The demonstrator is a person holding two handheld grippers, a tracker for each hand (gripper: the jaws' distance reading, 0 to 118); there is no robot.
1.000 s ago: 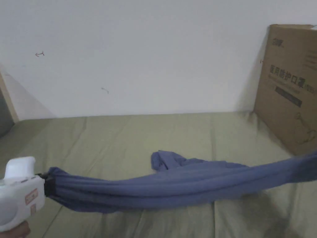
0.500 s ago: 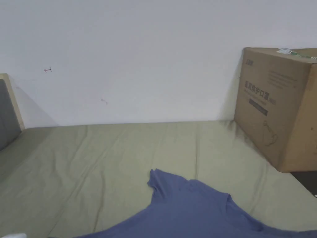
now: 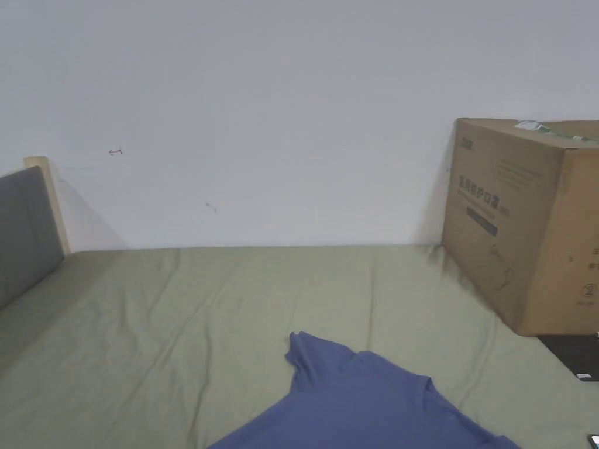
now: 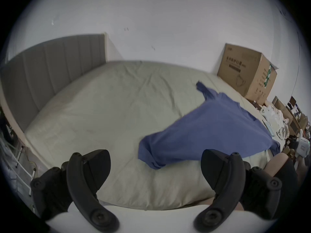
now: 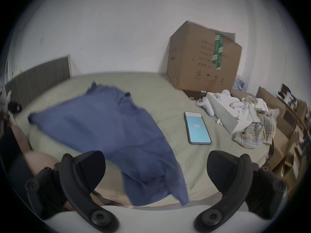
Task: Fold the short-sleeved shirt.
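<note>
1. Blue shirt [image 3: 362, 403] lies spread on the green sheet [image 3: 175, 327] of a bed, collar end toward the wall, one sleeve [image 3: 307, 351] pointing to the far side.
2. Left gripper [image 4: 155, 174]: jaws wide apart, nothing between them. In the left gripper view the shirt [image 4: 210, 129] lies beyond the jaws and toward the right jaw; its near hem corner [image 4: 151, 161] sits in the gap between the tips but clear of both. No contact.
3. Right gripper [image 5: 155, 171]: jaws wide apart, holding nothing. In the right gripper view the shirt [image 5: 109, 130] runs from the far left down into the gap between the jaws; its lower edge [image 5: 159, 191] hangs over the bed's near edge, between the two jaws and touching neither.
4. Cardboard box [image 3: 526, 222] stands on the bed's right side against the wall, well apart from the shirt.
5. Phone [image 5: 197, 130], screen lit, lies on the sheet to the right of the shirt, near it but not touching.
6. Grey headboard [image 4: 50, 71] borders the bed on the left.
7. White controller [image 5: 206, 105] lies beyond the phone, beside a pile of cloth [image 5: 252, 122].
</note>
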